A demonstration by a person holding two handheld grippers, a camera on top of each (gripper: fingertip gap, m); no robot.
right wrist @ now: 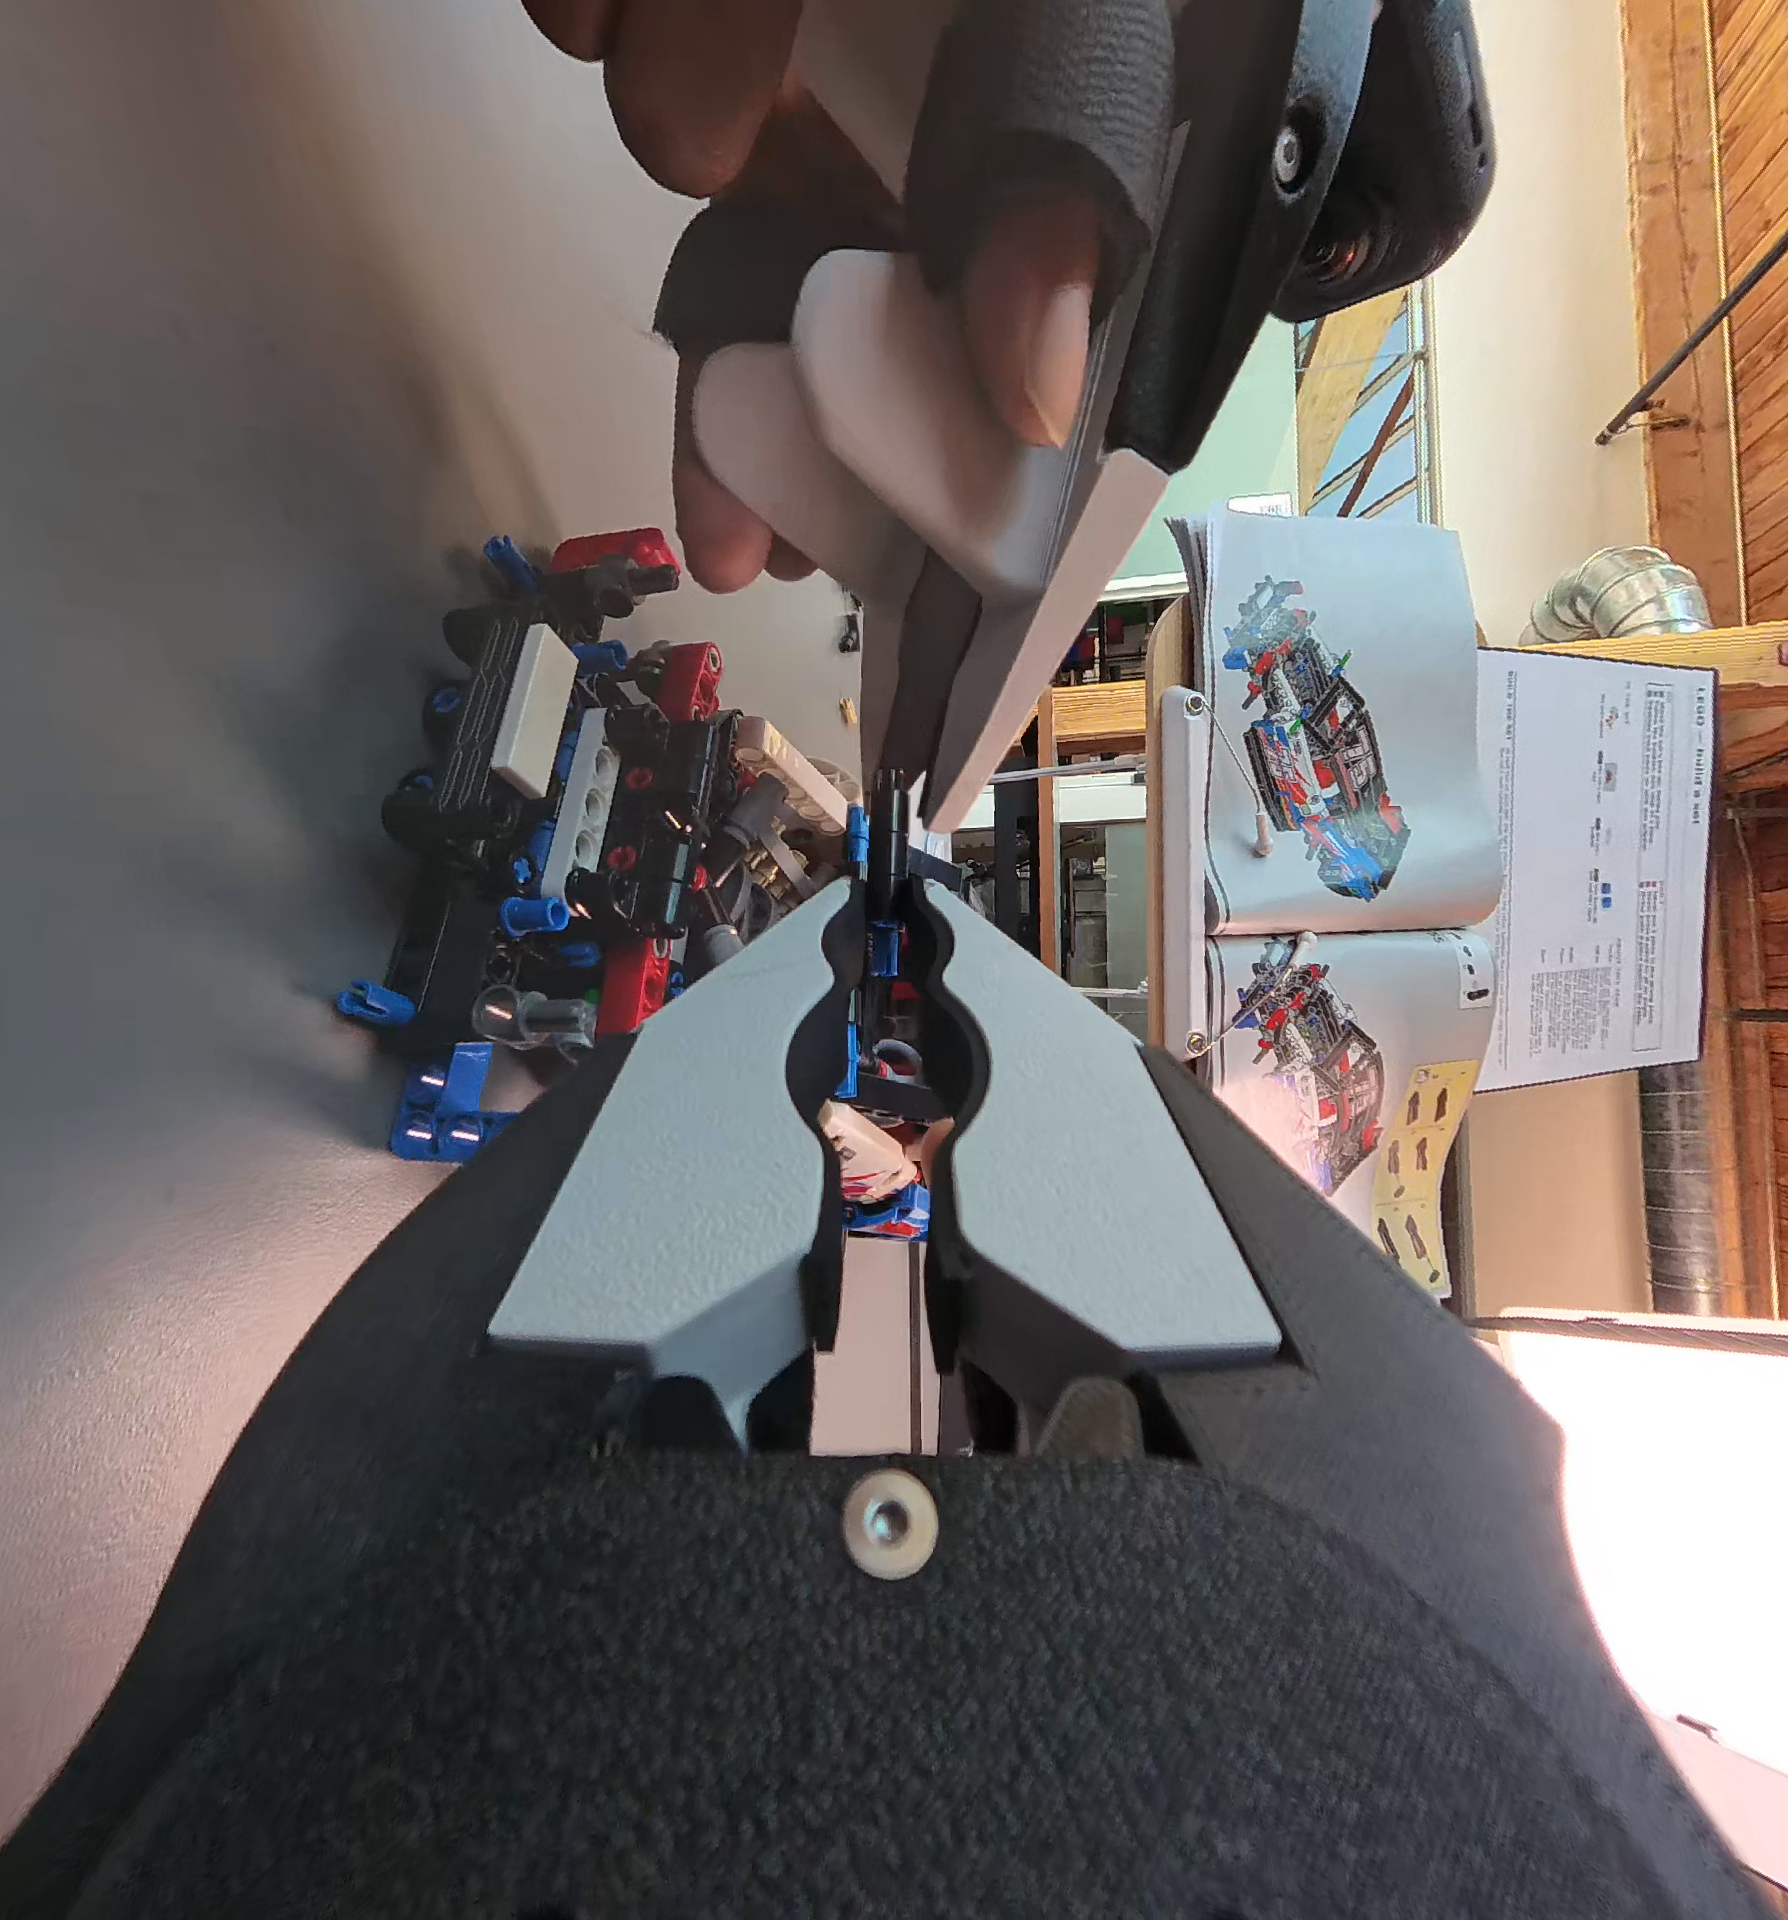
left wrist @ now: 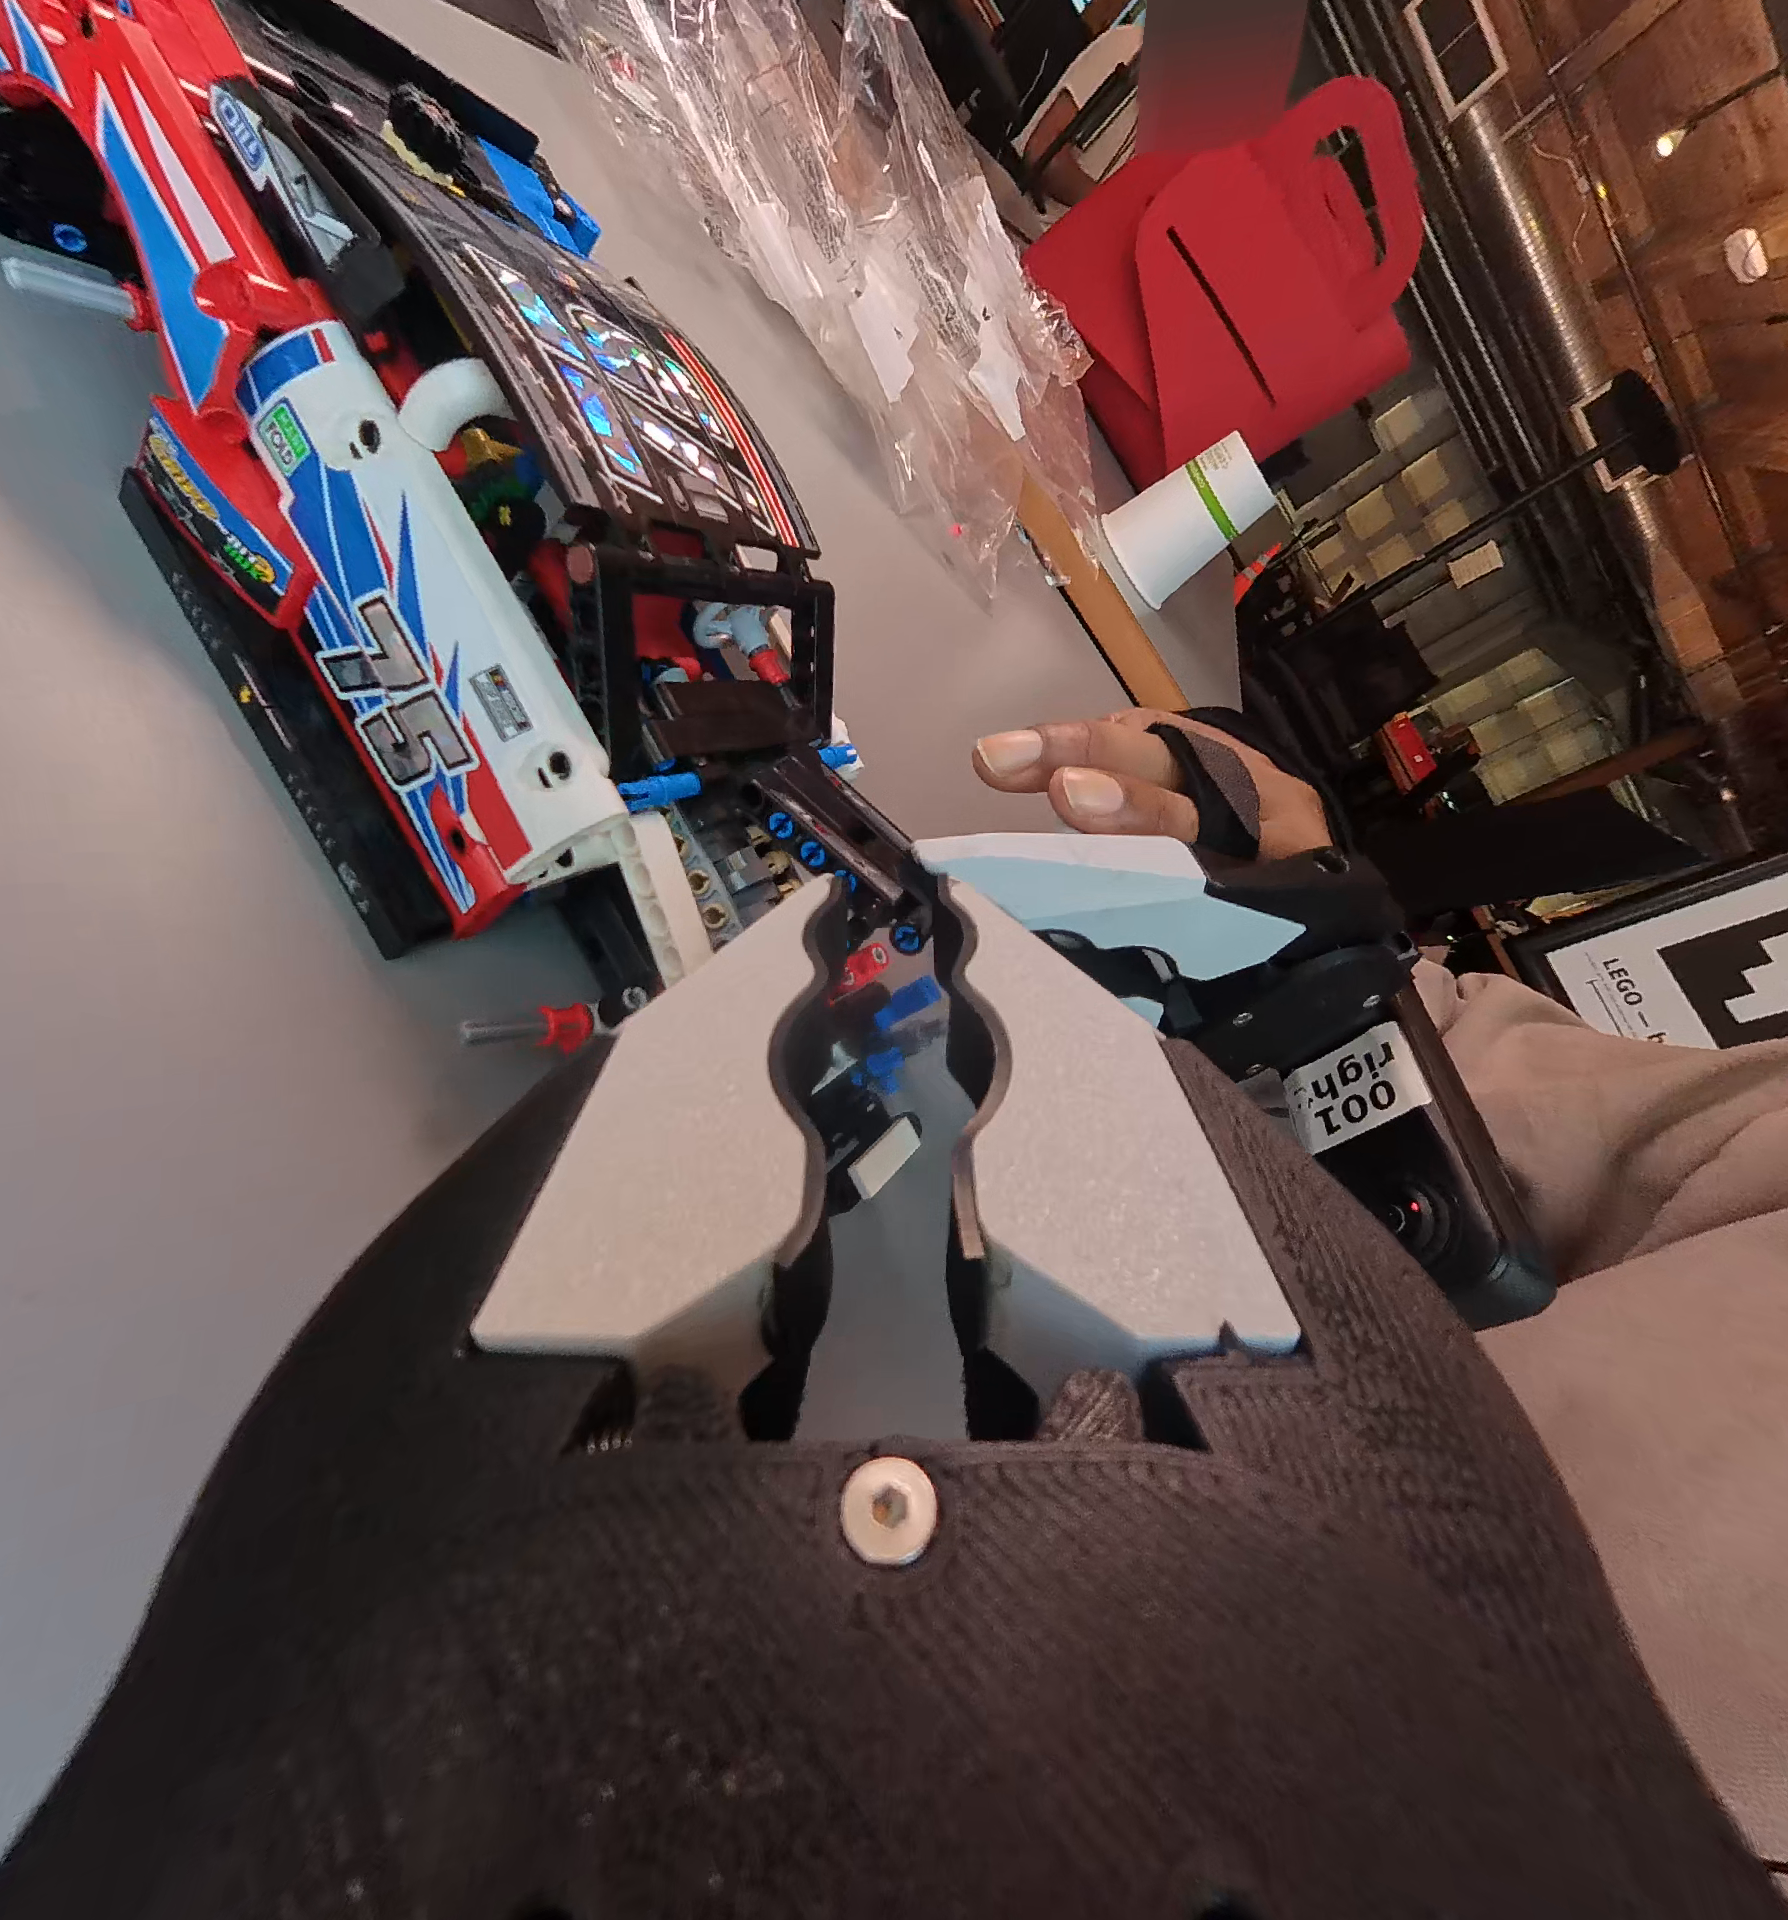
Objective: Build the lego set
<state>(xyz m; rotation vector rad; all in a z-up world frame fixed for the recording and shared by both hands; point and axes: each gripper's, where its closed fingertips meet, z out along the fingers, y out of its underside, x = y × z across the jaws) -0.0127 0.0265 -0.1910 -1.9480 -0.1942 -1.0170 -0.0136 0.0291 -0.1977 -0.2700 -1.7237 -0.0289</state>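
Near the racing-car model's (left wrist: pixel 370 499) tail, both tongs, left (left wrist: pixel 885 894) and right (right wrist: pixel 885 899), are pinching the black studless beam assembly (left wrist: pixel 848 831), needing steady, aligned pressure.

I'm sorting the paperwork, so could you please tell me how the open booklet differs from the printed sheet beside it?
The booklet shows colour build pictures; the sheet is mostly black text. The booklet is thick, many-paged and curling; the sheet is single and flat. Both are white paper, side by side.

Left gripper (left wrist: pixel 885 899) and right gripper (right wrist: pixel 885 894) both pinch narrowly (tips nearly meeting), crossing closely.
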